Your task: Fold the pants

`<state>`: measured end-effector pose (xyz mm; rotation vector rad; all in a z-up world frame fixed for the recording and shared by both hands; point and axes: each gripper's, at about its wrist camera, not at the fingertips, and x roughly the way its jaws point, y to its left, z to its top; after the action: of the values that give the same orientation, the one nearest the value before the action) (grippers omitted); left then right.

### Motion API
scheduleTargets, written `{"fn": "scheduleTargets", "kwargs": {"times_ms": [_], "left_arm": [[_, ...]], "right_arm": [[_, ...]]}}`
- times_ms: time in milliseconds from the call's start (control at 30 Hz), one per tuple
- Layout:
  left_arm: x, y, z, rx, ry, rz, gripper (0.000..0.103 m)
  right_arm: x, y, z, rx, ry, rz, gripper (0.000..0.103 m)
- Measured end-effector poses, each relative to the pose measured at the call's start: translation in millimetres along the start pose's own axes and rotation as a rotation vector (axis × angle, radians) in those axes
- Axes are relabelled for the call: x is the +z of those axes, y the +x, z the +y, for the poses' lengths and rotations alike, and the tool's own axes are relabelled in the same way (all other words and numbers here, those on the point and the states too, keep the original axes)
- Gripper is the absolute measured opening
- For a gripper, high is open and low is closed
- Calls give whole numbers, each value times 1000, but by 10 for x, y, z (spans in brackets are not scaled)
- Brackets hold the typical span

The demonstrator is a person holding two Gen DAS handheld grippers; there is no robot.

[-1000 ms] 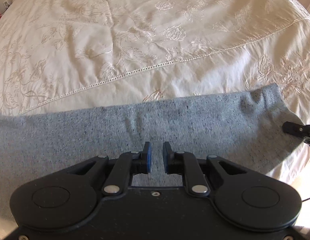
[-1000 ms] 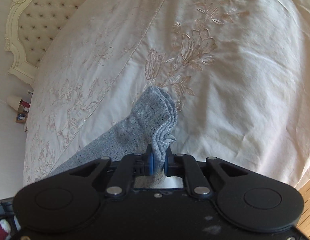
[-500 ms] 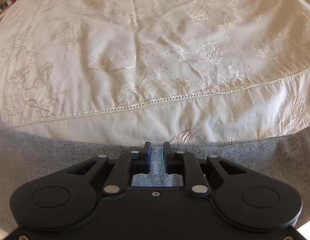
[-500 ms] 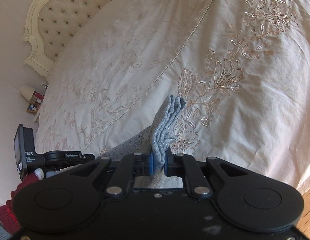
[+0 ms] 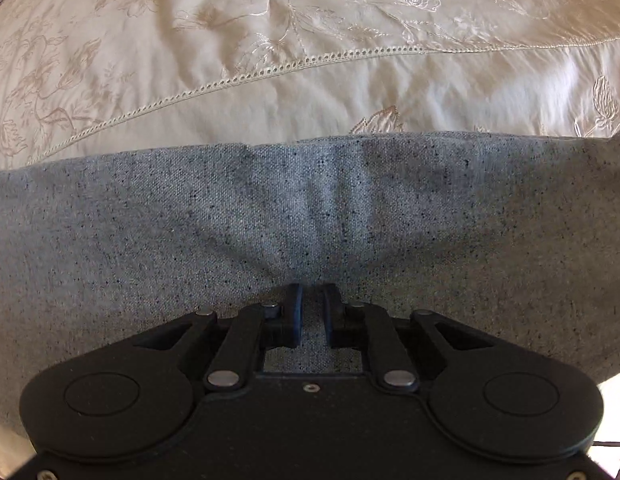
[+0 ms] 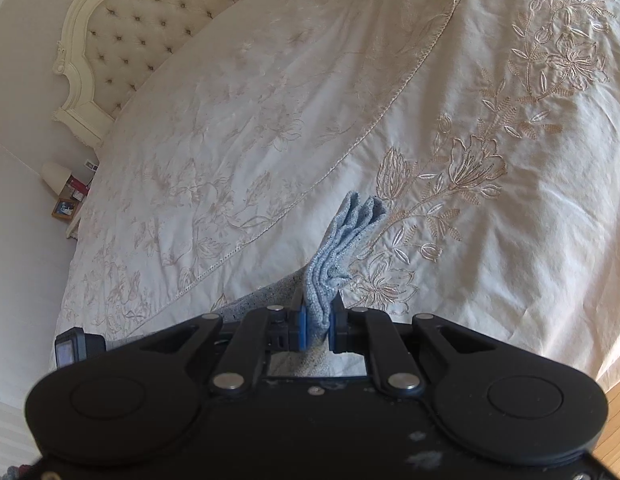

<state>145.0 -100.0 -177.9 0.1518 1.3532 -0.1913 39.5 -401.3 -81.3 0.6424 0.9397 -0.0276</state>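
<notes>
The grey-blue speckled pants (image 5: 310, 216) lie stretched across the cream embroidered bedspread (image 5: 269, 40) in the left wrist view. My left gripper (image 5: 312, 304) sits over the near edge of the fabric with its jaws close together; cloth shows between them and puckers toward them. In the right wrist view my right gripper (image 6: 317, 318) is shut on a bunched end of the pants (image 6: 346, 236), which sticks up in layered folds above the bedspread (image 6: 310, 100).
A tufted cream headboard (image 6: 149, 28) stands at the far left. A bedside table with a lamp (image 6: 55, 174) and small boxes is beside it. The left gripper's device (image 6: 75, 352) shows at the lower left. Wooden floor (image 6: 618, 420) lies right of the bed.
My left gripper has moved back over the pants, so much more fabric shows ahead of it. My right gripper has lifted and swung with the bunched end, showing more of the headboard.
</notes>
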Motion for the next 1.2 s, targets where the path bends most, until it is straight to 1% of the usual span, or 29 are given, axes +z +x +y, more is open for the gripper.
{"fn": "scheduleTargets", "kwargs": {"times_ms": [100, 233, 333, 467, 533, 600, 700, 767, 833, 867, 900, 967, 1000, 1100, 1167, 1200], "left_arm": [[66, -158, 150, -65, -24, -51, 22], [119, -381, 559, -119, -64, -105, 22], [111, -500, 969, -152, -102, -118, 22], [28, -562, 1553, -174, -128, -113, 22], [-55, -582, 1795, -169, -125, -109, 22], [-136, -601, 2029, -154, -132, -110, 22], [-273, -638, 2439, -138, -165, -105, 22], [-356, -649, 2668, -118, -179, -101, 22], [-434, -665, 2843, -100, -188, -98, 22], [-471, -674, 2924, -95, -192, -97, 21], [-497, -682, 2978, -94, -195, -96, 21], [-542, -705, 3074, -92, -198, -98, 21], [-551, -719, 3112, -95, -200, -101, 21], [-547, -734, 3143, -123, -209, -103, 21], [-509, -730, 3098, -154, -211, -98, 21], [-495, -741, 3076, -173, -209, -99, 21]], "right_arm": [[-50, -79, 220, -24, -46, -30, 11], [-118, -203, 661, -33, -109, -75, 11], [-223, -286, 1183, -34, -200, -99, 11], [-496, -298, 1975, 23, -326, -114, 11], [-698, -199, 2361, 59, -368, -104, 11], [-901, -39, 2646, 92, -390, -80, 11], [-1318, 403, 3069, 128, -433, -12, 11], [-1594, 736, 3261, 125, -472, 34, 12], [-1874, 1098, 3408, 106, -517, 88, 14], [-1991, 1236, 3456, 95, -537, 107, 20], [-2095, 1348, 3495, 89, -555, 122, 24], [-2249, 1512, 3550, 91, -586, 171, 27], [-2277, 1524, 3557, 109, -586, 187, 27], [-2273, 1346, 3575, 186, -555, 169, 28], [-2230, 1205, 3553, 199, -540, 150, 29], [-2180, 1127, 3516, 190, -527, 130, 29]]}}
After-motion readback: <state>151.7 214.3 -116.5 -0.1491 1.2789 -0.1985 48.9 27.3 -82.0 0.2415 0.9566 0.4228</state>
